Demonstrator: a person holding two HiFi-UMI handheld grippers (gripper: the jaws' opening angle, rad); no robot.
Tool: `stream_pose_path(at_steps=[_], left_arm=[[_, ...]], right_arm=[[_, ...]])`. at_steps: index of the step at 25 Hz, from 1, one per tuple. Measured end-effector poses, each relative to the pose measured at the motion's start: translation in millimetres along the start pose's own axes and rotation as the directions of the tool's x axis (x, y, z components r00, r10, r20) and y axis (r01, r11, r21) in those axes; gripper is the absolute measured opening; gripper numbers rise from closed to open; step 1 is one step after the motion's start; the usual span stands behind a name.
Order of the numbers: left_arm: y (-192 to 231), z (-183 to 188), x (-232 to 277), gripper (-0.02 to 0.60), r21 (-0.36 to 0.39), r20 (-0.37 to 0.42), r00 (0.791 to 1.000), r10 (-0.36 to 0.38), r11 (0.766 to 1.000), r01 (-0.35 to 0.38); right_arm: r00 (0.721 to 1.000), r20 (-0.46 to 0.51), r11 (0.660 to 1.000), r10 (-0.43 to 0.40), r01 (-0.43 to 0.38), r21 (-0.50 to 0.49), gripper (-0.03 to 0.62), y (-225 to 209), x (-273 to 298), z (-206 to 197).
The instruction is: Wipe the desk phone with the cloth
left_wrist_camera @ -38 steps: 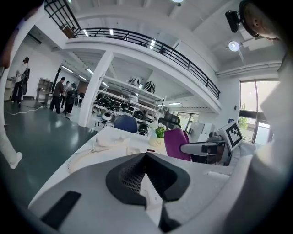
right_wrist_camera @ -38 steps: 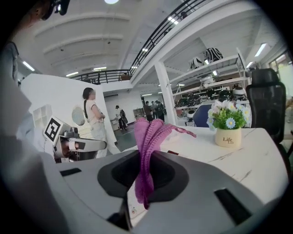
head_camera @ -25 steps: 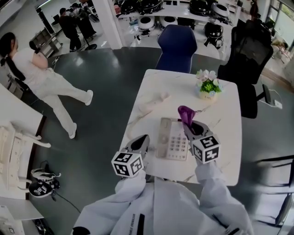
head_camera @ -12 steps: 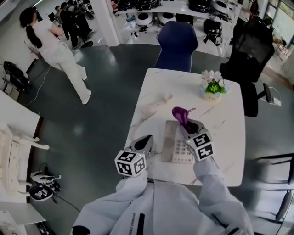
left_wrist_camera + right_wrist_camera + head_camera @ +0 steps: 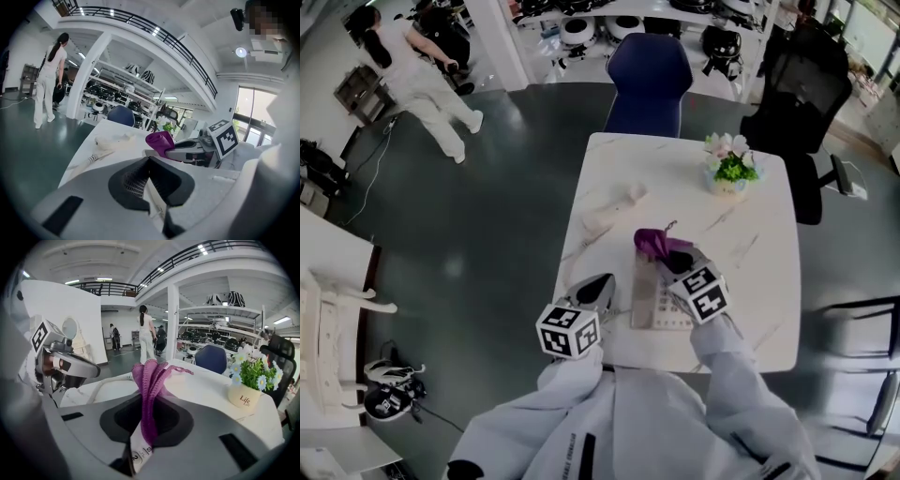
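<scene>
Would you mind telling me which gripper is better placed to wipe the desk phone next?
Likely right. The right gripper is shut on the purple cloth over the desk phone; the left gripper is shut, empty, beside it.

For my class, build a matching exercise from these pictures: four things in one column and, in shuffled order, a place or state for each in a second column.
Things
1. purple cloth
2. desk phone
3. flower pot
4. blue chair

Places or states
A. on the floor at the far edge of the table
B. lying flat on the table's near part
C. clamped in the right gripper
D. standing near the table's far right corner

Pairs: 1-C, 2-B, 3-D, 4-A
</scene>
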State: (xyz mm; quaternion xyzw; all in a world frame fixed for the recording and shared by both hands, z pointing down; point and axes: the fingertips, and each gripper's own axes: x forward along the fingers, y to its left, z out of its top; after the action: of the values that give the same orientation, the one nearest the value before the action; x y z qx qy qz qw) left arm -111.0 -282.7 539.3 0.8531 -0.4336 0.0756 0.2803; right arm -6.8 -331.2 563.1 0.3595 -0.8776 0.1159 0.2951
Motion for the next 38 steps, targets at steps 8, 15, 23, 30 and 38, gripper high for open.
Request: stream_pose_path(at_steps=[8,15,23,30,38], left_arm=[[4,-4,-1,-0.002,0.007,-0.016,1.0,-0.012,1.0,0.012],[4,-8,-1,-0.002,0.023,-0.034,0.999,-0.033,0.999,0.034],[-7,-11,-4,-0.002,0.026,-0.032,0.999,-0.036,0.999,0.037],[-23,-20,-11,-0.002,0.013,-0.025,0.999,-0.029,0.999,0.03],[-27,-29,-24,-0.002,-0.002,-0.014,1.0,0.004,1.0,-0.005]], right_arm=[[0.998,-0.052,1.0,0.02,-0.02,0.008,0.041,4,4,-3],[0.995,-0.091,0.999,0.036,-0.035,0.012,0.041,9,6,-11],[0.99,-0.126,0.998,0.06,-0.057,0.028,0.041,21,-2,-20],[0.982,-0.165,0.995,0.095,-0.092,0.025,0.041,35,-9,-33],[0.975,-0.182,0.992,0.124,-0.124,0.01,0.041,51,-14,-45]])
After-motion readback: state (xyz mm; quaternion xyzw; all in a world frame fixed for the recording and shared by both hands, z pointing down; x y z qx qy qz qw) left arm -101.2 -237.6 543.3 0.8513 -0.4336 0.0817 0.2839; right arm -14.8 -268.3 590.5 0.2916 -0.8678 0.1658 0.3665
